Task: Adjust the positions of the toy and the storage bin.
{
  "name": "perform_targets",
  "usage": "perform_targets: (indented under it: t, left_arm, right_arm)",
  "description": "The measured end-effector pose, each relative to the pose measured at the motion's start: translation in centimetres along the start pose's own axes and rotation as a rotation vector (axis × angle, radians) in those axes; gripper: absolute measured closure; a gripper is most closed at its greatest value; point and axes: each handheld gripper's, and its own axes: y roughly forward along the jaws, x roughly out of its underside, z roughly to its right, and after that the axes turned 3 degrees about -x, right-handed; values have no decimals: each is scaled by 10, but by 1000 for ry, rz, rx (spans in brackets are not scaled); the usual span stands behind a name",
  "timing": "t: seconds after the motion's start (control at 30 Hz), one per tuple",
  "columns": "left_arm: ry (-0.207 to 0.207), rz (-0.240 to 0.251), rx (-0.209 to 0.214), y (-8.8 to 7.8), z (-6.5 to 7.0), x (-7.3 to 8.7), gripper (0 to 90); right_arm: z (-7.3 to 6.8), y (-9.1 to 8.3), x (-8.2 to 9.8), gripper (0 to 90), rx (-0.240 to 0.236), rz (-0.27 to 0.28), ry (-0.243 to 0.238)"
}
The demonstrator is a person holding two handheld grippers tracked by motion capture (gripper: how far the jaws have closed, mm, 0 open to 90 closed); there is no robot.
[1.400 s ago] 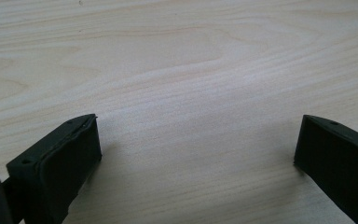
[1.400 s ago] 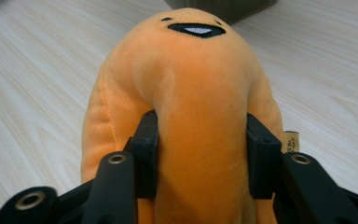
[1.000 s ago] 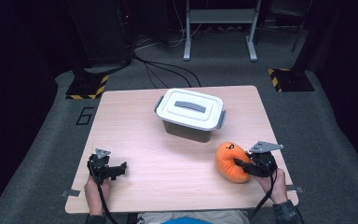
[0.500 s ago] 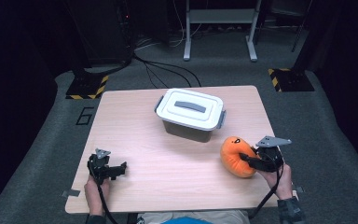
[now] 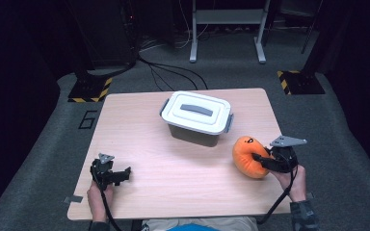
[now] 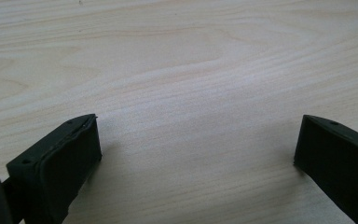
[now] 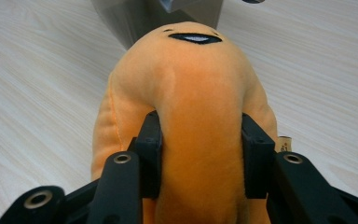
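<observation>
An orange plush toy (image 5: 247,155) with a small black mark on top sits at the table's right side, lifted slightly off the wood. My right gripper (image 5: 261,161) is shut on it; in the right gripper view both black pads (image 7: 152,154) squeeze the plush toy (image 7: 200,107) from either side. A white lidded box (image 5: 197,118) with a grey handle stands at the table's middle, just beyond the toy. My left gripper (image 5: 124,174) rests near the front left corner, jaws wide apart with bare wood between its pads (image 6: 70,158).
The light wooden table (image 5: 139,130) has bare wood on its left half and front. The box's grey wall (image 7: 135,18) lies close ahead of the toy. Dark floor with cables, a metal stand and yellow-black striped bases surrounds the table.
My right gripper has carried the orange toy a little up and away from the front edge, toward the box. The left gripper has stayed put.
</observation>
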Motion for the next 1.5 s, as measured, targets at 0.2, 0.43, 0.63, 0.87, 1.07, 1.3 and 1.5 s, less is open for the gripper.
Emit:
perform_targets:
  t: [0.2, 0.43, 0.63, 0.87, 1.07, 1.3, 1.5]
  left_arm:
    - [0, 0, 0, 0, 0, 0, 0]
    - [0, 0, 0, 0, 0, 0, 0]
    - [-1, 0, 0, 0, 0, 0, 0]
    - [0, 0, 0, 0, 0, 0, 0]
    - [0, 0, 0, 0, 0, 0, 0]
    - [0, 0, 0, 0, 0, 0, 0]
    - [-1, 0, 0, 0, 0, 0, 0]
  right_arm:
    - [4, -2, -2, 590, 8, -2, 3]
    - [12, -3, -6, 589, 24, -4, 13]
    - [20, -4, -8, 588, 34, -10, 27]
    - [28, -4, -12, 588, 47, -14, 33]
    - [37, -1, -16, 588, 64, -18, 41]
    - [48, 1, -21, 588, 83, -23, 50]
    - [55, 5, -27, 586, 107, -25, 57]
